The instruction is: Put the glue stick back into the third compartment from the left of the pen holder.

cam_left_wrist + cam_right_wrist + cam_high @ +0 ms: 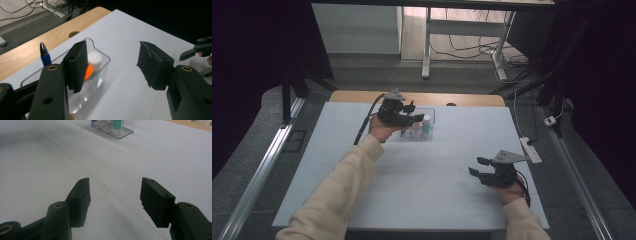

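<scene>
A clear plastic box [431, 113] stood on the far middle part of a white table [412, 190], close to the strip of bare wood [472, 99] along the table's far edge. Inside the box stood a white-capped tube [95, 60], with something orange [88, 72] just beside it and a blue pen [45, 55] rising at the box's other end; in the right gripper view a tube with green print [117, 125] stood upright in the same box. The left gripper [409, 116], held in the person's left hand [379, 129], hovered just at the near left side of the box, its two black jaws standing well apart with nothing between them. In the left gripper view one jaw sat in front of the box and hid part of it, while the other jaw hung over bare table; whether that jaw touched the box could not be told. The right gripper [477, 166], held in the person's right hand [511, 190], lay well apart from the box at the near right of the table, low over the surface. Its jaws were also spread wide and empty, pointing left and far across the white top toward the box. Both arms wore cream sleeves [342, 190]. A white power strip [531, 150] lay on the floor past the table's right edge.
</scene>
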